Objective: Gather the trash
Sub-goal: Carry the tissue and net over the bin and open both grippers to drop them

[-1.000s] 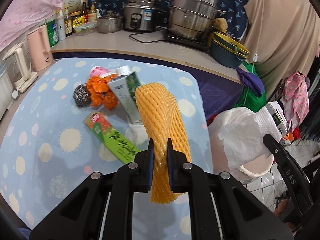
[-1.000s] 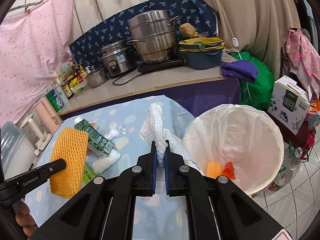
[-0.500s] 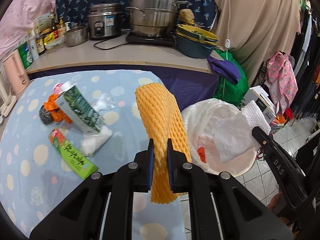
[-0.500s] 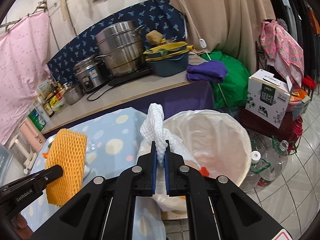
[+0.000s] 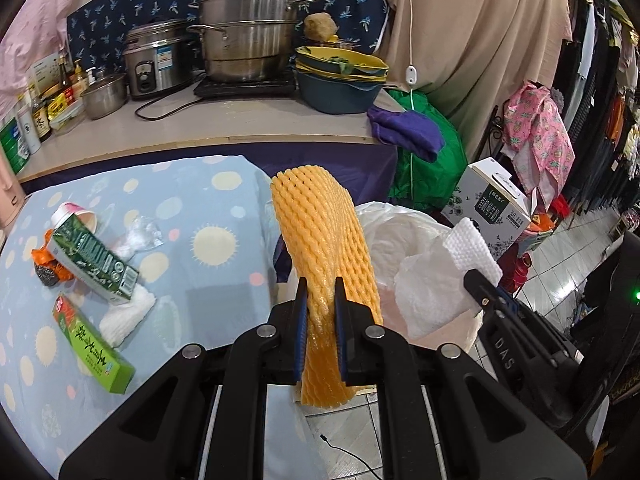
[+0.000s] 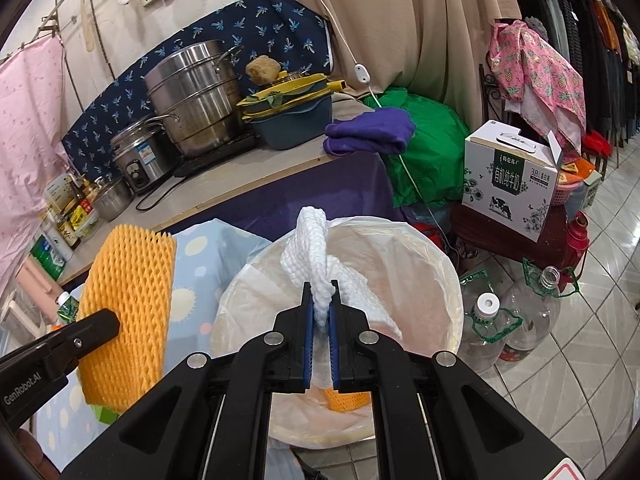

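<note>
Where lettering can be read, you have "DAS" on the right gripper [image 5: 482,294] body in the left wrist view and "GenRobot.AI" on the left gripper [image 6: 105,326] body in the right wrist view; the white milk carton box [image 6: 510,190] on the floor side carries Chinese print too small to read with confidence. Compared with half a second ago, both of your grippers have carried farther off the sun-patterned tablecloth [image 5: 208,280] toward the lined trash bin [image 6: 444,264], whose rim now fills more of the right wrist view. Your left gripper is clamped narrow on the orange foam fruit net [image 5: 326,264], which stands upright between the fingers near the table edge. Your right gripper pinches the white foam net [image 6: 316,252] directly over the bin opening. An orange scrap [image 6: 348,398] lies inside the bin.
</note>
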